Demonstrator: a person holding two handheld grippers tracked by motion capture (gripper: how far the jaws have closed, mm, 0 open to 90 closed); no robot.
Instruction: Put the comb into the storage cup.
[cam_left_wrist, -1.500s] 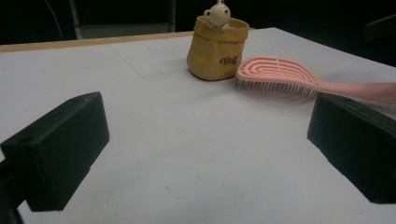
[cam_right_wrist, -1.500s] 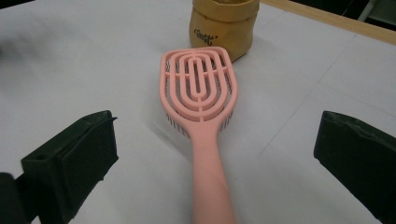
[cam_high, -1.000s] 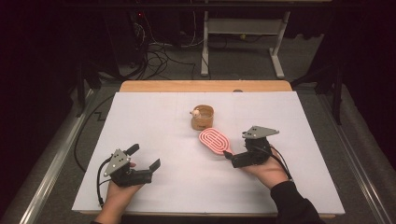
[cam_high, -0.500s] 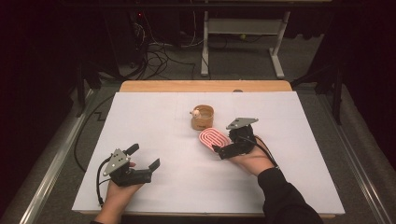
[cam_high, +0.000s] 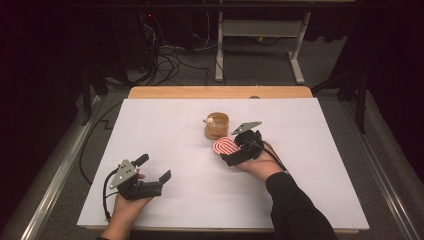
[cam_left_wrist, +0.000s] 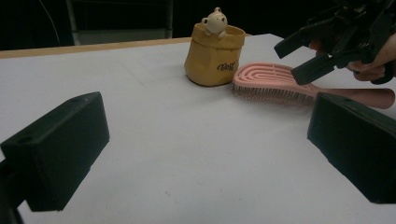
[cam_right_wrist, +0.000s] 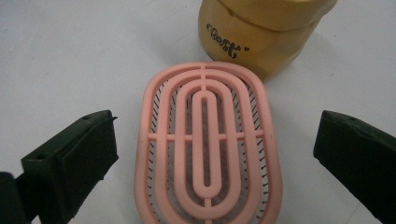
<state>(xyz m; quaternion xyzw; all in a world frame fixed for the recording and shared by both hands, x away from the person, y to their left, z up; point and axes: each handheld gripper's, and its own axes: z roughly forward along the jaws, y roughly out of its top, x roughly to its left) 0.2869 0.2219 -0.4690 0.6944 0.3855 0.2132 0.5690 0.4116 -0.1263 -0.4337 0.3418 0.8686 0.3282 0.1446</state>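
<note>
A pink brush (cam_right_wrist: 208, 144) lies bristles down on the white worktop (cam_high: 165, 135) just beside a yellow pot (cam_high: 217, 125), its long axis running straight ahead between the wide-open jaws of the right gripper (cam_high: 235, 150), while the left gripper (cam_high: 152, 170), also open, rests well apart.

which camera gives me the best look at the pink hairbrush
The right gripper view: the pink hairbrush lies bristles down between that gripper's open jaws, its slotted back sharp. The left gripper view shows it side-on beside the yellow pot, handle included. The high view shows its head, small.
</note>
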